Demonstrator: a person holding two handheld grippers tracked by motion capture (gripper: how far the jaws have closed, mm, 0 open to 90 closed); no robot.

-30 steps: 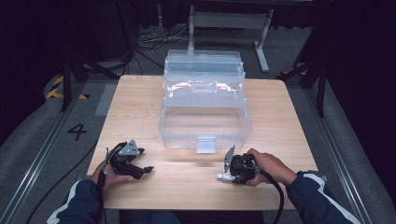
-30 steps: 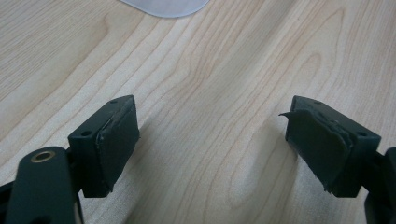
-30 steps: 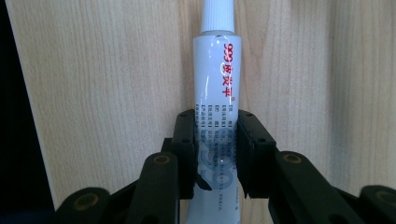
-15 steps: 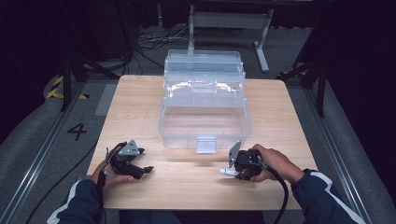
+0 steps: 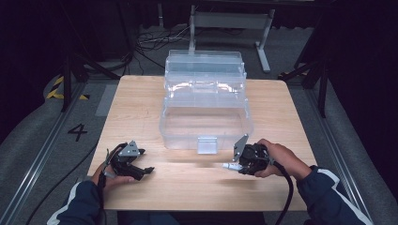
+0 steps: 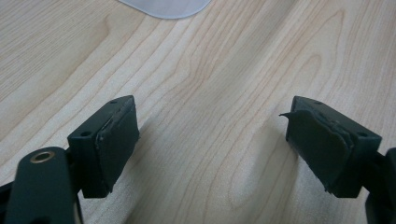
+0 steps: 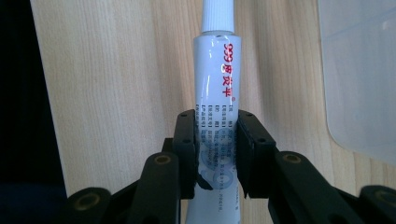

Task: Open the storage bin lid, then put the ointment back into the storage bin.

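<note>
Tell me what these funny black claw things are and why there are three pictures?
A person sits at a wooden table and holds a squeezing tool, called a gripper, in each hand. One picture is taken from above the table. The other two come from small cameras riding on the grippers, looking along their black jaws. On the table stands a clear plastic box with stepped trays, open and see-through. The left gripper sits low over the wood with its jaws wide apart and nothing between them. The right gripper has its jaws pressed on a white tube with red writing and a ribbed white cap, like a tube of cream, held close to the front of the box.
</note>
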